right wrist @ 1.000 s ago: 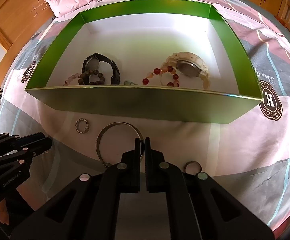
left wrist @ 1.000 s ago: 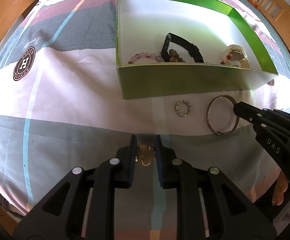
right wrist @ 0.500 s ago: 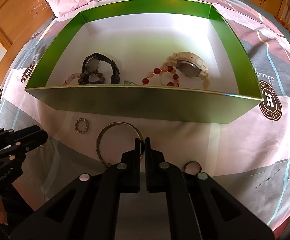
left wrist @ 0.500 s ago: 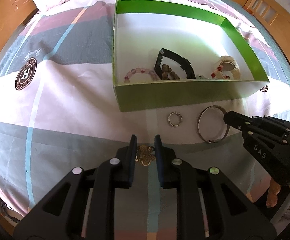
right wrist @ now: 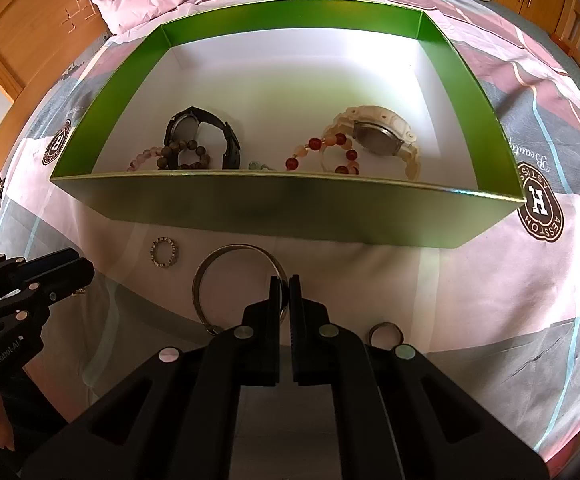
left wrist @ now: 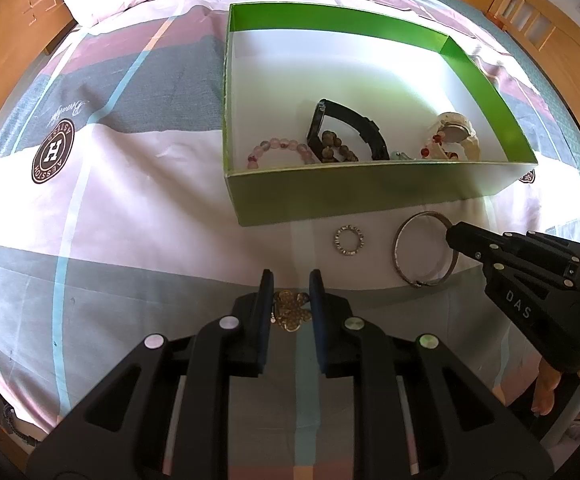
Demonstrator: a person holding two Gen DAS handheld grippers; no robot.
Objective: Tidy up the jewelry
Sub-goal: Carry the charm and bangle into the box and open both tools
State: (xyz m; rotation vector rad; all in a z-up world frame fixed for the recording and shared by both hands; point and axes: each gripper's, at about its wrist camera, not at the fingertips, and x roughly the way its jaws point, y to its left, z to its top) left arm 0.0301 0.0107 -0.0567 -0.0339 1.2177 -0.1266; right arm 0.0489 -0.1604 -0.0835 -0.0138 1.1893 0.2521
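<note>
Between the left gripper (left wrist: 290, 286) jaws sits a gold filigree brooch (left wrist: 290, 312), pinched narrow; it should rise clear of the bedsheet (left wrist: 110, 208) and over the green box (left wrist: 369, 196) wall before release. Beside it, the right gripper (right wrist: 284, 292), pressed together, pinches the silver bangle (right wrist: 210, 268) rim.

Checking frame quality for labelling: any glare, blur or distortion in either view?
Left wrist: box floor blown out white, strong fisheye bending, dark vignette corners, jewelry sharp. Right wrist: same glare on box floor, near wall shaded, bangle sharp.
</note>
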